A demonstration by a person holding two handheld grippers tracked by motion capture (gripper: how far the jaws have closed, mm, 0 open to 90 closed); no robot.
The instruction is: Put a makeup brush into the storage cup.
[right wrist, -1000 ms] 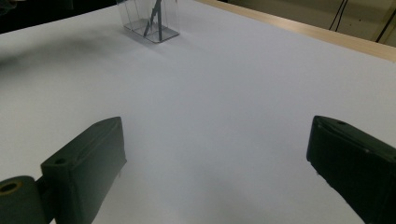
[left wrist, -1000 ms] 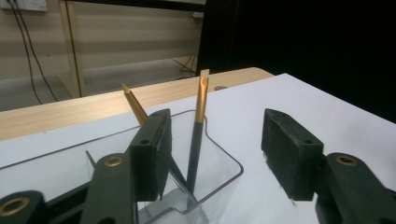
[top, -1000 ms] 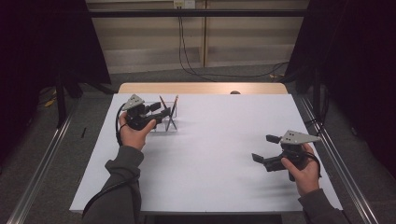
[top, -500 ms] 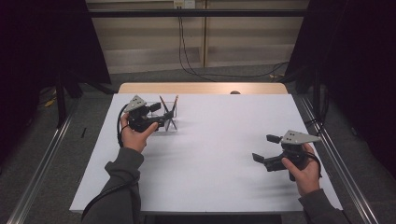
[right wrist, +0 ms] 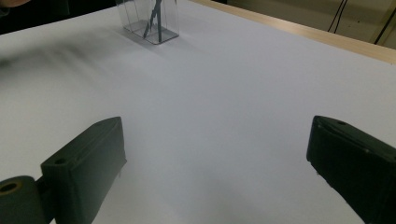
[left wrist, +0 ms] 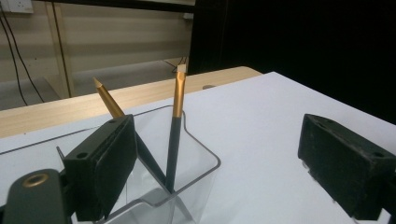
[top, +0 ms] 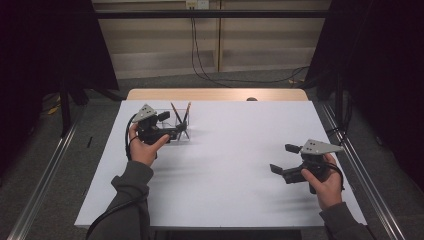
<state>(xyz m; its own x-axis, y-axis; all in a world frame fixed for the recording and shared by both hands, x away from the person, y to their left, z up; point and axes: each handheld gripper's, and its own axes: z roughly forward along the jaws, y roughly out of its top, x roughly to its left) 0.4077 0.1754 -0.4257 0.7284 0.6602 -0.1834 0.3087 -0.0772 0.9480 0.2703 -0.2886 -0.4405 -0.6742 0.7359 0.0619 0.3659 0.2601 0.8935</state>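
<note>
A clear plastic holder (top: pixel 181 131) stands on the white table top (top: pixel 235 150) at the far left, with two black-and-gold pencils (top: pixel 187 113) leaning in it. My left gripper (top: pixel 175 125) is open right at the holder. In the left gripper view the holder (left wrist: pixel 196 172) sits just inside the left jaw, and one pencil (left wrist: pixel 175 116) rises between the jaws while the other pencil (left wrist: pixel 108 98) leans behind that jaw. My right gripper (top: pixel 284 158) is open above bare table at the near right, nothing between its jaws. The holder (right wrist: pixel 152 23) lies far ahead of the right gripper (right wrist: pixel 215 144).
A wooden strip (top: pixel 215 94) runs along the table's far edge, with a small dark spot (top: pixel 251 99) on it. Metal rails (top: pixel 365 185) flank the table. Cables (top: pixel 200 55) hang against the back wall.
</note>
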